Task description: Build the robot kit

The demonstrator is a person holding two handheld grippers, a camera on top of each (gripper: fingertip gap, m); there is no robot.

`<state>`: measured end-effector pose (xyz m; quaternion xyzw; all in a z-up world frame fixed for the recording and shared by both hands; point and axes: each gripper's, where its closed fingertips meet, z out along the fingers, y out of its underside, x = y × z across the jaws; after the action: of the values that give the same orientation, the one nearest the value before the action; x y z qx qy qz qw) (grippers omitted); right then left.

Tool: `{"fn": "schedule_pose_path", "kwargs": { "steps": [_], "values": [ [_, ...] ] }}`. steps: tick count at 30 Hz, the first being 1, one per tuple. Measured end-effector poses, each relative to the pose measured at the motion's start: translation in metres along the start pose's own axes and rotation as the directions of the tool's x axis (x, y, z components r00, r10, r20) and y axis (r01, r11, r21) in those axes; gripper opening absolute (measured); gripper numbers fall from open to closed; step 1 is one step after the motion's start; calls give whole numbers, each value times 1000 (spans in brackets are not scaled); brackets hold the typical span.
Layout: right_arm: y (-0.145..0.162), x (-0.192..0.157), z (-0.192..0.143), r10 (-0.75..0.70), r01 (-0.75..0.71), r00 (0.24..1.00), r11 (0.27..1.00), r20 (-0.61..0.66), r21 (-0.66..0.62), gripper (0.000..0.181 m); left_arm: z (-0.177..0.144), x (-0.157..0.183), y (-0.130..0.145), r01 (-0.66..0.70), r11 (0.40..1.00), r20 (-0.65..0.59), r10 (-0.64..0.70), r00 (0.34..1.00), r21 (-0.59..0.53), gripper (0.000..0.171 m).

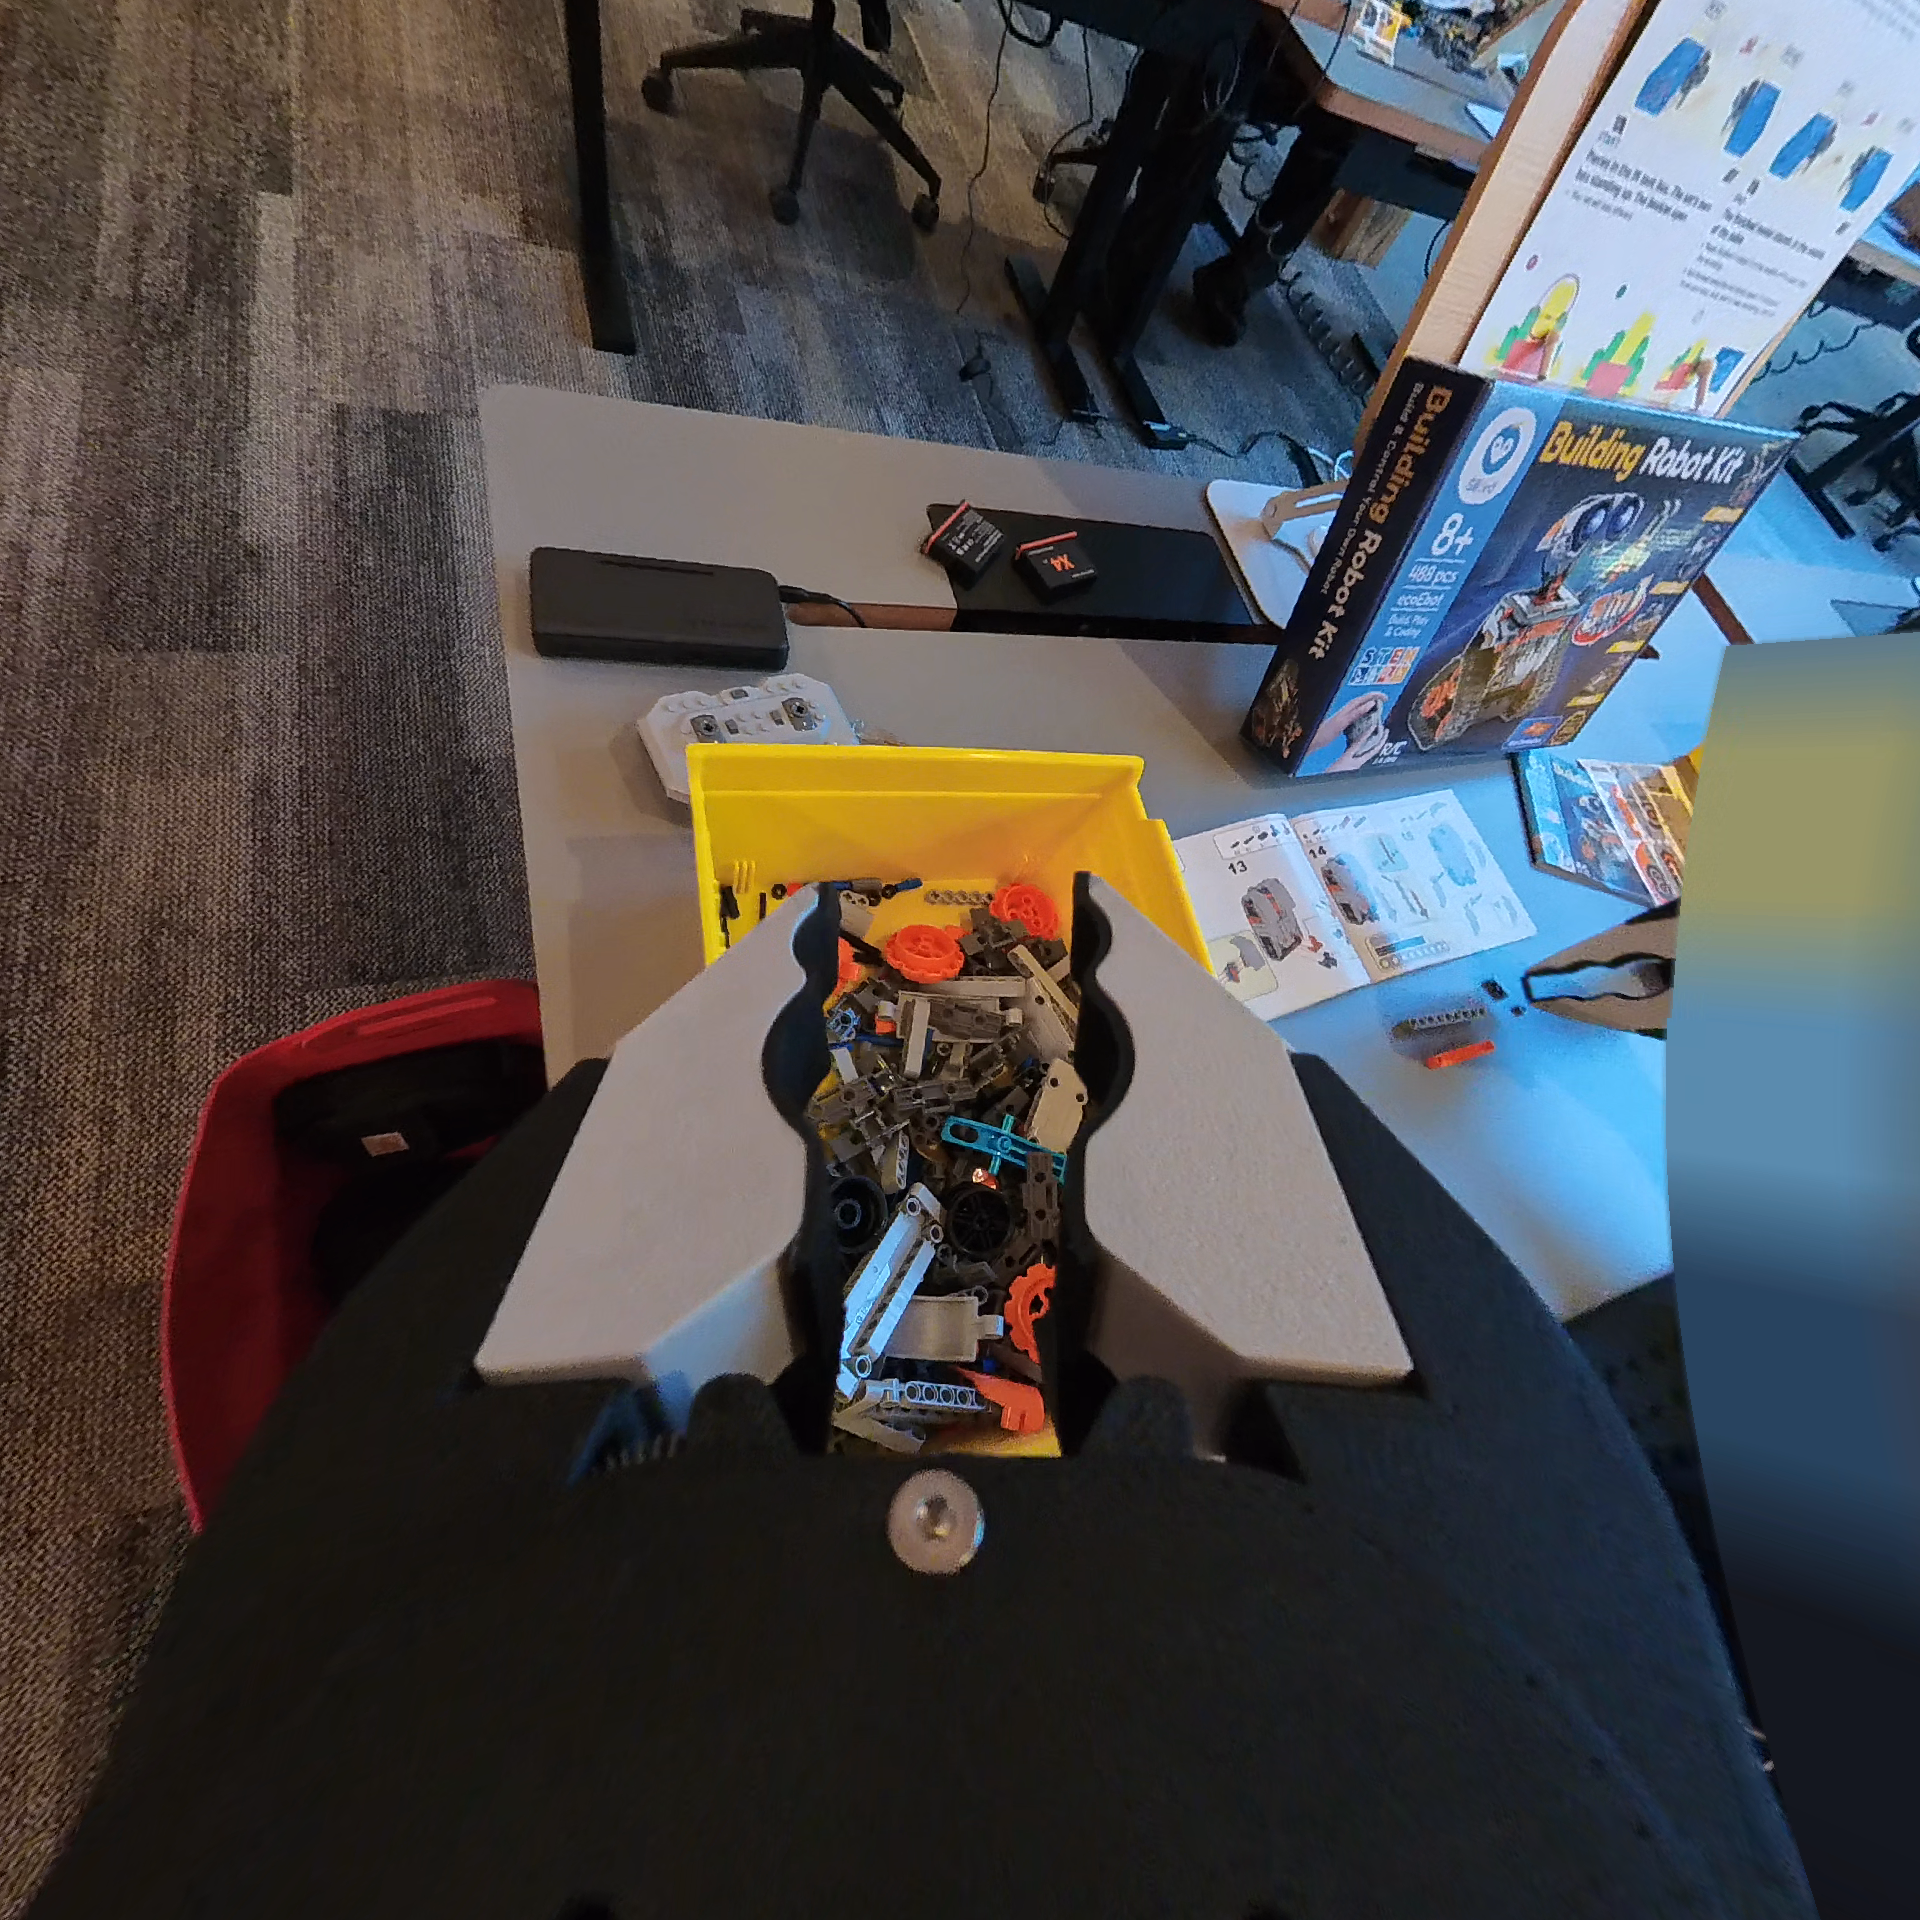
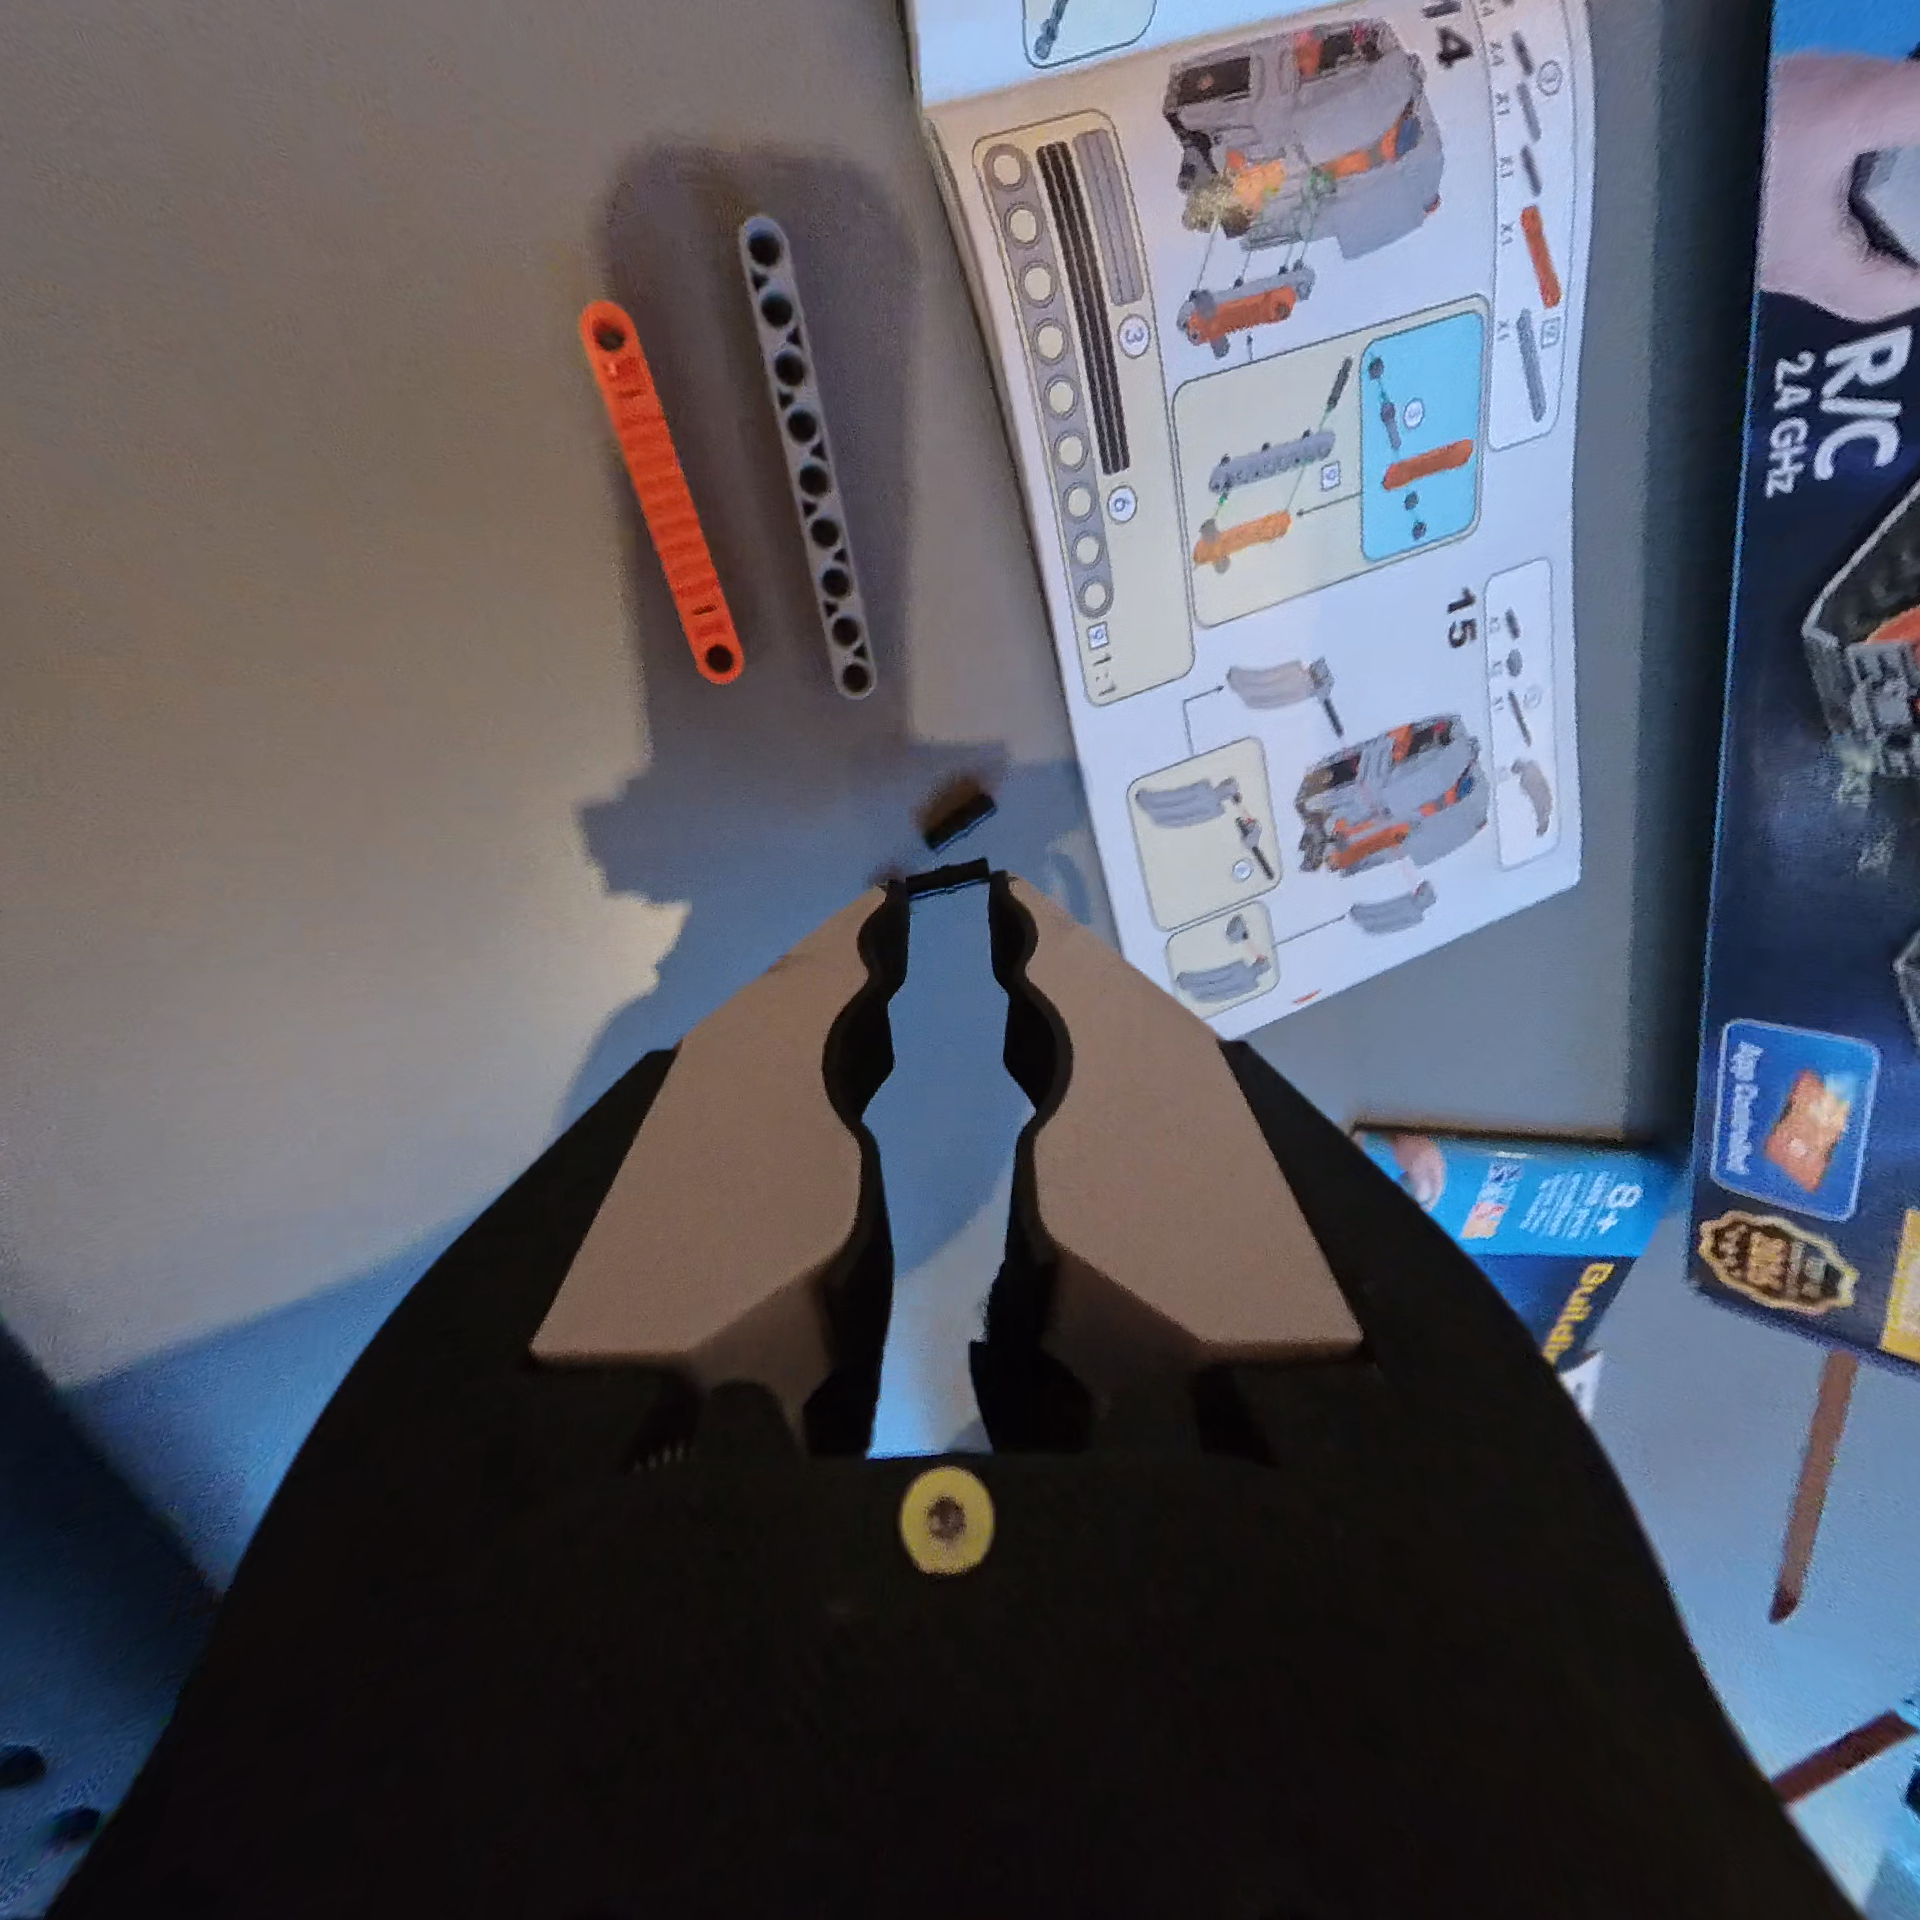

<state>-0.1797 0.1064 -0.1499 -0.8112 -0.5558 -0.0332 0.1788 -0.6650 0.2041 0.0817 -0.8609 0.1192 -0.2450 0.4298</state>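
My left gripper (image 1: 951,902) is open and empty, held above a yellow bin (image 1: 914,805) full of grey, black and orange building parts (image 1: 940,1132). My right gripper (image 2: 948,885) is shut on a small black pin (image 2: 945,876) held crosswise between its fingertips, just above the grey table (image 2: 312,831). A second small black pin (image 2: 958,810) lies on the table just ahead of it. Farther ahead lie an orange beam (image 2: 660,488) and a grey holed beam (image 2: 808,452), side by side. The right gripper also shows at the right of the left wrist view (image 1: 1590,977), partly hidden by a blurred patch.
An open instruction booklet (image 2: 1299,520) lies right of the beams, with a blue kit box (image 2: 1829,727) beyond it. In the left wrist view a white controller (image 1: 748,722), a black power bank (image 1: 660,608) and two batteries (image 1: 966,540) lie behind the bin. A red crate (image 1: 343,1195) stands on the floor at the left. My right fingertips sit around 55 cm from my left ones.
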Motion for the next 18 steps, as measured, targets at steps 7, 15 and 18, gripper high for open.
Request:
{"fn": "schedule_pose_path", "kwargs": {
  "steps": [7,15,18],
  "values": [
    [5,6,16,12,-8,998,997,54,-73,14,0,-2,-1,10,1000,8,-10,1000,4,41],
    [6,10,16,50,-45,996,997,74,-66,23,2,0,2,-1,1000,1,1,1000,-15,41],
    [3,16,4,62,-61,998,997,21,-54,25,-1,-2,1,2,1000,10,-2,1000,-4,41]
  ]
}}
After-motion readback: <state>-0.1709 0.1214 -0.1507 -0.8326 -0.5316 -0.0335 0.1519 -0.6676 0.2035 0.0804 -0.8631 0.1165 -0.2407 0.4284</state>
